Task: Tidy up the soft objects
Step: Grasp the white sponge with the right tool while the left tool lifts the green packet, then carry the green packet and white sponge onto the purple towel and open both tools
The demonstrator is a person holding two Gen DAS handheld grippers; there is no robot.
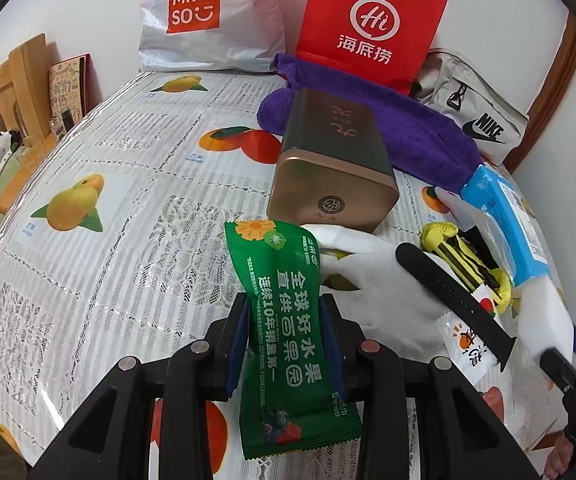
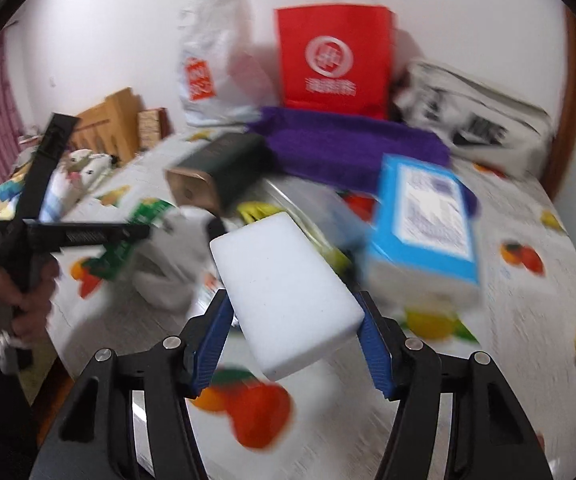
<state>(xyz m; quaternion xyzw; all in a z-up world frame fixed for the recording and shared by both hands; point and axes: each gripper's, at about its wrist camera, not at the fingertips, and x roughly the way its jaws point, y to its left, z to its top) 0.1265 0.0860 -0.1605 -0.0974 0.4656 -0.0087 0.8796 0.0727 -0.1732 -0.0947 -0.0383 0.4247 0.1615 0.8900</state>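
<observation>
left wrist view: the left gripper (image 1: pixel 284 344) is clamped on a green snack packet (image 1: pixel 288 332) at lower centre; the slick film could slide out. right wrist view: the right gripper (image 2: pixel 294 344) squeezes a white sponge block (image 2: pixel 288 296) at centre, which could squirm free.

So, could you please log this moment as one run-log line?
left gripper: shut on green packet | right gripper: shut on white sponge | table: cluttered
</observation>
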